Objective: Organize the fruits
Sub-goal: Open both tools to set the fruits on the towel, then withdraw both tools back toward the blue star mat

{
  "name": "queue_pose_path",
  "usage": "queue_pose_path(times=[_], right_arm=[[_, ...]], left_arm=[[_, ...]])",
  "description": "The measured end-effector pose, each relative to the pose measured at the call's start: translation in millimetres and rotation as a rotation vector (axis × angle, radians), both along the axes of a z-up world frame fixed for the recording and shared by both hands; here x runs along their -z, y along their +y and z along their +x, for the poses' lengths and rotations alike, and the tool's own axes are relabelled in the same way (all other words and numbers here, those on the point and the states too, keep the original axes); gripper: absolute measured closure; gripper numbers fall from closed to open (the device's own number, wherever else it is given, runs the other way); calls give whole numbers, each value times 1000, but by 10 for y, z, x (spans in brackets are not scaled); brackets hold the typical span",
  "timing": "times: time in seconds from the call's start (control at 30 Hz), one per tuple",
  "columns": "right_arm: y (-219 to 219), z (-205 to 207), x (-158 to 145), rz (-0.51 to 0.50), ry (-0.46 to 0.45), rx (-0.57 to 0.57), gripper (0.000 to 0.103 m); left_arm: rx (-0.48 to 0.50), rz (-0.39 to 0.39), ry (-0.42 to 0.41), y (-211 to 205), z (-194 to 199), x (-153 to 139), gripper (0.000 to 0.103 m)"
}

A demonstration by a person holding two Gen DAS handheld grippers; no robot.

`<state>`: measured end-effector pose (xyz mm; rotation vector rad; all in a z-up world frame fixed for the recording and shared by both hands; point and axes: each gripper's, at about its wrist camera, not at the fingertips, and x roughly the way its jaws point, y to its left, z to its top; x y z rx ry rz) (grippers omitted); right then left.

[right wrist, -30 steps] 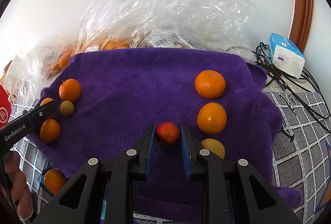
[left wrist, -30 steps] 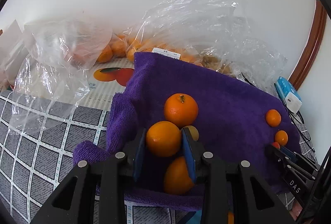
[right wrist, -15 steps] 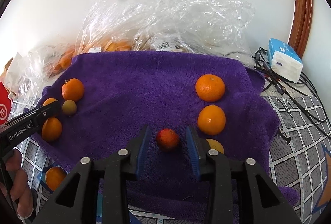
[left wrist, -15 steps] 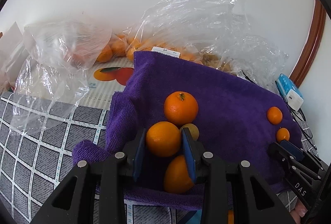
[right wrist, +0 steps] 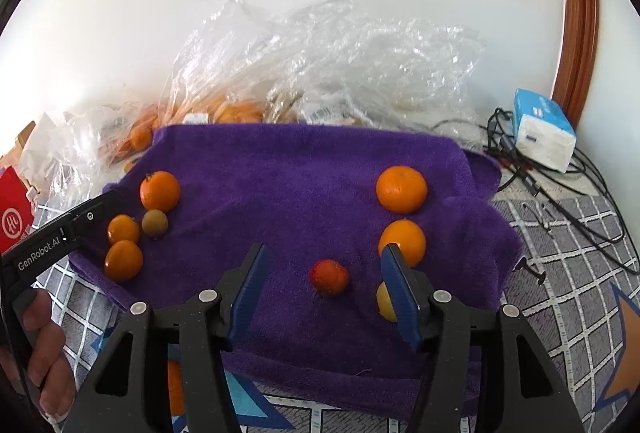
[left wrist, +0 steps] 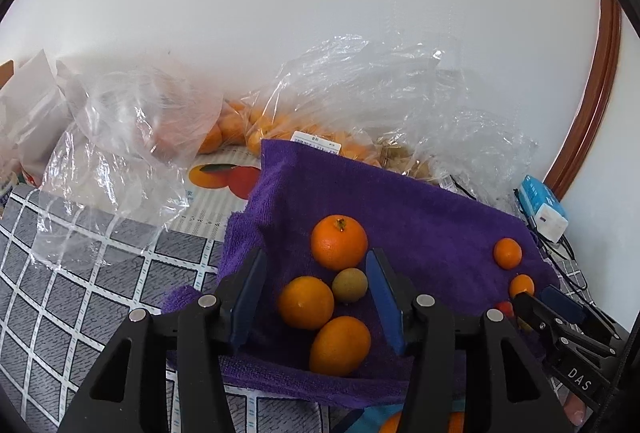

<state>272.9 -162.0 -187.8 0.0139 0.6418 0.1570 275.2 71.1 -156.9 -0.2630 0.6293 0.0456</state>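
A purple towel [left wrist: 420,217] [right wrist: 296,177] carries the fruit. My left gripper [left wrist: 316,293] is open around an orange [left wrist: 306,303] that rests on the towel, beside a small green-brown fruit [left wrist: 350,285], a stemmed orange [left wrist: 339,241] and another orange [left wrist: 340,345]. My right gripper [right wrist: 326,287] is open around a small red fruit [right wrist: 329,277] lying on the towel. Two oranges [right wrist: 401,189] [right wrist: 403,241] and a yellow fruit [right wrist: 385,303] lie at the right. The left group also shows in the right wrist view [right wrist: 160,191].
Clear plastic bags with oranges [left wrist: 256,125] [right wrist: 320,73] lie against the wall behind the towel. A blue-white box [right wrist: 544,129] and black cables [right wrist: 560,185] sit at the right. A red carton [right wrist: 14,225] stands at the left. The tablecloth [left wrist: 80,293] is grey checked.
Both grippers have opened. The left one let go of the orange and the right one let go of the red fruit; both fruits now rest on the towel.
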Motion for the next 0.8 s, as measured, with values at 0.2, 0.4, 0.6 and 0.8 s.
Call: queue_pose_path(times=[0.2, 0.4, 0.6, 0.8], right_arm=[[42, -133, -257, -22, -43, 7, 44], [87, -454, -491, -73, -65, 13, 44], [23, -756, -459, 19, 0, -9, 44], [226, -1024, -177, -9, 50, -63, 44]], left_arm=[[4, -13, -19, 21, -149, -239, 53], [22, -19, -6, 94, -501, -328, 52], [1, 37, 7, 298, -955, -241, 48], [-38, 22, 51, 564, -1274, 37, 48]])
